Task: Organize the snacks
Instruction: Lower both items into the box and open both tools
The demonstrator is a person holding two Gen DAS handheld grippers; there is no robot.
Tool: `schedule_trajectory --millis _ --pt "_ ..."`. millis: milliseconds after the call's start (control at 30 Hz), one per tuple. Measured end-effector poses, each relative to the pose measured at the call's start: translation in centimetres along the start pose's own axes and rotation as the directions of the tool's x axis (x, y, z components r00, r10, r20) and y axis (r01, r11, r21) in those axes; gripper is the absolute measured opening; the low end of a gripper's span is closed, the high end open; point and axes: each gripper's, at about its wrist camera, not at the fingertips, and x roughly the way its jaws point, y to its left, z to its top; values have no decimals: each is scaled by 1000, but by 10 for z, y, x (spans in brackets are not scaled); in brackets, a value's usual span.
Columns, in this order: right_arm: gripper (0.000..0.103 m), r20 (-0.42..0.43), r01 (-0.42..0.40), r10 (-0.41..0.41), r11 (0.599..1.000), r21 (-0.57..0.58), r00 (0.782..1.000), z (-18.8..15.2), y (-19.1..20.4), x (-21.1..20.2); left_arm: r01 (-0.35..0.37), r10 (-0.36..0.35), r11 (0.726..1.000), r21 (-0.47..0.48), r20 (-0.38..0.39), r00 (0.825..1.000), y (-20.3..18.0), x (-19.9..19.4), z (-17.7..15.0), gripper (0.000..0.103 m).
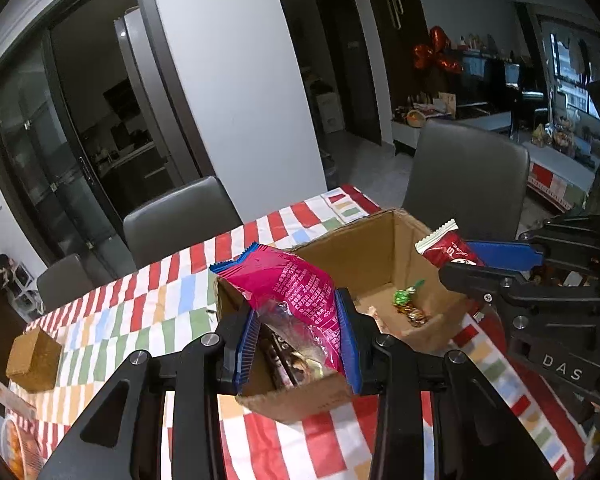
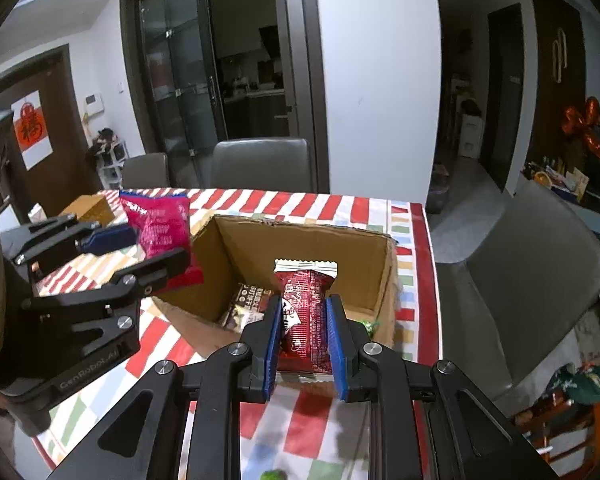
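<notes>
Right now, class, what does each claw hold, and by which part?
The left claw grips the pink snack bag by its lower end. The right claw grips the red snack packet across its lower half.

left wrist: looked down-forward, close over box (image 1: 384, 256) from its left
right wrist: same, from right
shared: box, tablecloth (image 2: 300, 200)

I see a pink snack bag (image 1: 296, 292) and a dark red bar (image 2: 306, 316) raised over my open cardboard box (image 2: 300, 248). Wrapped candies (image 1: 410, 306) lie inside.
</notes>
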Motion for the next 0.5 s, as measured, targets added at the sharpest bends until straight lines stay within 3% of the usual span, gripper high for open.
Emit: schedule_trajectory --millis 167,267,367,500 --pt "23 -27 5 -5 1000 3 1000 10 -2 25 21 -22 1000 -21 -26 999 10 27 7 38" --pt "24 -44 -11 12 1000 14 999 14 -5 36 -14 13 999 -30 -36 999 15 37 11 49" --pt "36 -48 3 -1 999 35 999 17 -11 42 -31 29 999 -43 -38 999 20 36 6 51" --pt "36 -43 6 -4 999 39 999 9 -11 33 -26 23 996 -84 -29 999 23 17 -7 56"
